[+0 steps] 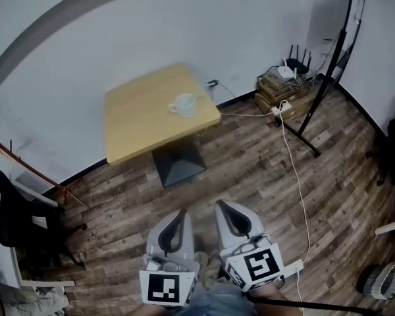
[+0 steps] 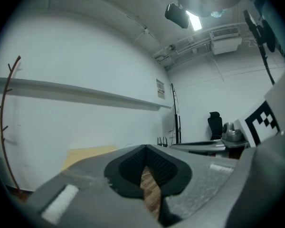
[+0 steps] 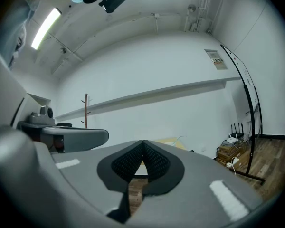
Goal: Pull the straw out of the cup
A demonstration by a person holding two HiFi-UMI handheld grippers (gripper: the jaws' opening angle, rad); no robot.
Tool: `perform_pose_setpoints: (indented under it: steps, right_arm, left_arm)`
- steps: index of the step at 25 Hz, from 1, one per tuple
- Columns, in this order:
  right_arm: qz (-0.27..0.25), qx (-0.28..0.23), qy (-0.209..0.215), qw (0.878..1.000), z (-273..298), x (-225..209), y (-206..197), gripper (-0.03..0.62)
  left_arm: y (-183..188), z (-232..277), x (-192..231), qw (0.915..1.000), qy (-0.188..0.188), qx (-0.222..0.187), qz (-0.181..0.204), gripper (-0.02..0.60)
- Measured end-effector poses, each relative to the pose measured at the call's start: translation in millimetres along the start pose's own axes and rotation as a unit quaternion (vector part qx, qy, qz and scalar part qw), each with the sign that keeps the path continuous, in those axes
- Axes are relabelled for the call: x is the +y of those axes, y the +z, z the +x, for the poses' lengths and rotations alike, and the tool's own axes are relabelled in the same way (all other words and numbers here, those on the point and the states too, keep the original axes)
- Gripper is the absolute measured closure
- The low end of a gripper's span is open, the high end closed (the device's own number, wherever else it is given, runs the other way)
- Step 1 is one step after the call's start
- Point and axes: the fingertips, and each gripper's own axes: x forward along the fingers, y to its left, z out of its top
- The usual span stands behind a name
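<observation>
A pale cup [image 1: 183, 105] stands near the right edge of a light wooden table [image 1: 145, 120], far ahead of me. The straw is too small to make out. Both grippers hang low over the floor at the bottom of the head view, well short of the table. My left gripper [image 1: 180, 214] has its tips together with nothing between them. My right gripper [image 1: 225, 207] is likewise shut and empty. In the left gripper view the jaws [image 2: 145, 148] meet at the tip, with the table [image 2: 88, 153] beyond. In the right gripper view the gripper [image 3: 143, 144] points level at the table [image 3: 168, 140].
The table stands on a black pedestal base [image 1: 178, 163] on wood-plank floor. Boxes with a router [image 1: 286, 78] sit by the wall at right, with a cable [image 1: 296, 170] trailing across the floor. A black stand [image 1: 319, 91] leans there. A dark chair [image 1: 16, 219] is at left.
</observation>
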Motion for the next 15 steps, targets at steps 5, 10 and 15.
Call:
perform_pose_setpoints:
  steps: [5,10,15]
  right_arm:
    - [0.002,0.012,-0.017,1.000,34,-18,-7,0.587]
    - [-0.011,0.022,-0.021,0.999,85,-28,-3,0.586]
    - [-0.024,0.025,-0.018,0.999,139,-33,2,0.586]
  left_arm:
    - [-10,36,29,0.9997,-0.004,0.006,-0.022,0.574]
    - [-6,81,61,0.9993,-0.018,-0.001,-0.033,0.574]
    - [-3,122,98,0.9986,-0.023,-0.010,-0.046,0.574]
